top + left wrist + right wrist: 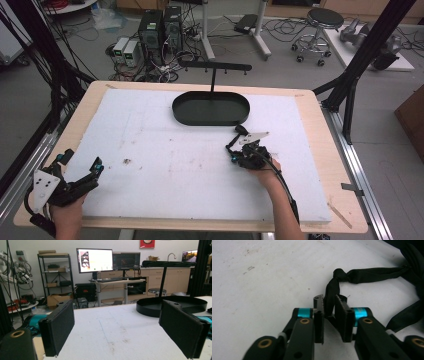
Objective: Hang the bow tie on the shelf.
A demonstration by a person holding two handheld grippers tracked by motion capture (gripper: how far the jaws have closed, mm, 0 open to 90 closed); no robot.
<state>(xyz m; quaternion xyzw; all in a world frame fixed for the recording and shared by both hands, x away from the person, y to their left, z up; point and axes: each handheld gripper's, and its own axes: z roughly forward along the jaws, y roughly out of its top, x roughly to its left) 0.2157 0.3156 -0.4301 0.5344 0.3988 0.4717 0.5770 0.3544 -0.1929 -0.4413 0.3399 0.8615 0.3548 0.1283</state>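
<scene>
From the high view, the black tray [210,108] with its tall hanger stand sits at the far middle of the white counter [165,165]. The right gripper [239,145] is just in front of the tray, a little to its right side. It holds a thin black strap [233,144] that runs from the gripper toward the tray. The left gripper [80,172] is well apart from the tray, at the near left corner of the counter. So the right hand is the nearer one to the tray by far.

In the left gripper view, the left gripper [125,330] has its 2 jaws spread wide with nothing between them. The tray [172,306] lies ahead and off to the right, with its stand pole going up from it.

In the right gripper view, the right gripper [329,315] has its 2 jaws pressed in on the black strap [330,293]. The strap goes up from the jaws to a knot, then runs long and flat away to the right, toward the dark tray edge [415,260] at the top right corner. I think the next move turns on this: the strap's long line points at the tray, so the right hand likely carries it that way.
</scene>
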